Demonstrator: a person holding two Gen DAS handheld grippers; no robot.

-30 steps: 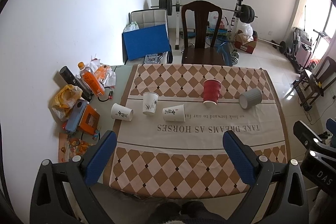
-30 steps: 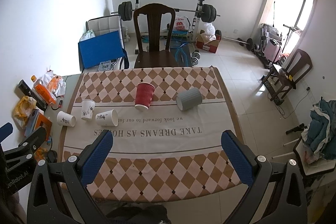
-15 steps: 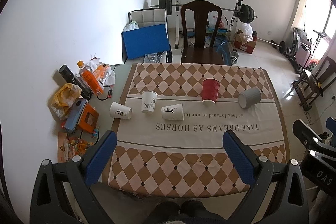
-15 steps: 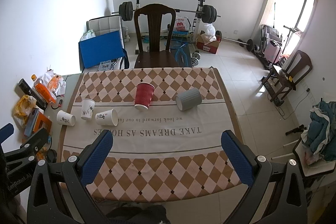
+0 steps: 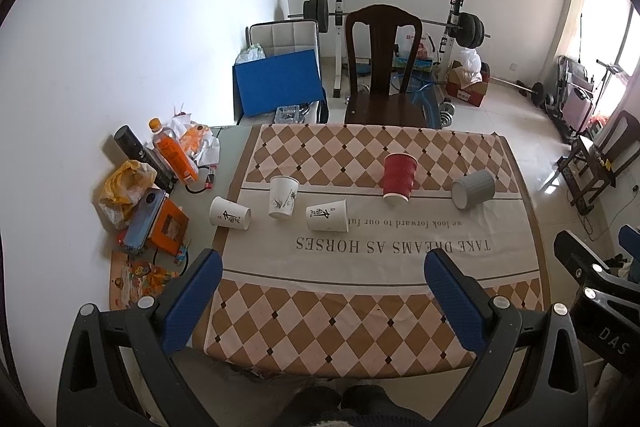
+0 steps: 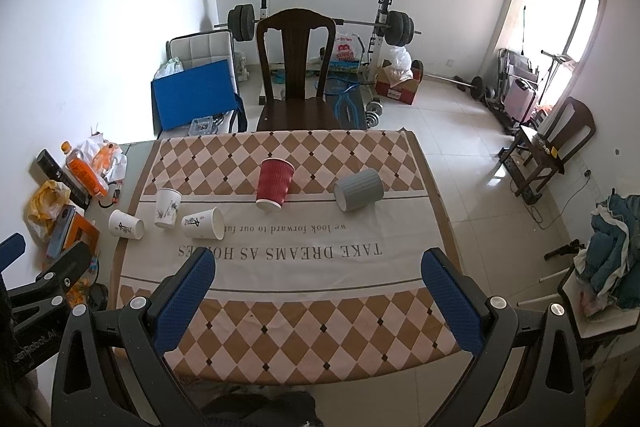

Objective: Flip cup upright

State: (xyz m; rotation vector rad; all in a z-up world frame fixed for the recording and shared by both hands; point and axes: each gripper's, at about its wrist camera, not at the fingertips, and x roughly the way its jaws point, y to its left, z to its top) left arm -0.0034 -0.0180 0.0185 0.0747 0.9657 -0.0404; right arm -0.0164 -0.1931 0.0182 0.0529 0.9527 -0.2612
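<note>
Both claws released, my left gripper [image 5: 322,277] and right gripper [image 6: 318,275] high above the tablecloth [image 5: 380,311], holding nothing. Over the last second the view barely shifted. No approach begun. Grey cup [image 6: 359,190] on its side at 1 o'clock; red cup [image 6: 275,187] inverted at 12.

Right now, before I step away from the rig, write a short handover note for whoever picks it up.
Left gripper: open, holding nothing, above the near edge of the table.
Right gripper: open, holding nothing, likewise back from the cups.
Cups, all on the table: the red cup stands upside down at centre. The grey cup lies on its side to its right. Two white cups lie on their sides at left, with a third white cup upright between them.
Done: no cup is gripped.
Left: flip the red cup and stand up those lying down.
</note>
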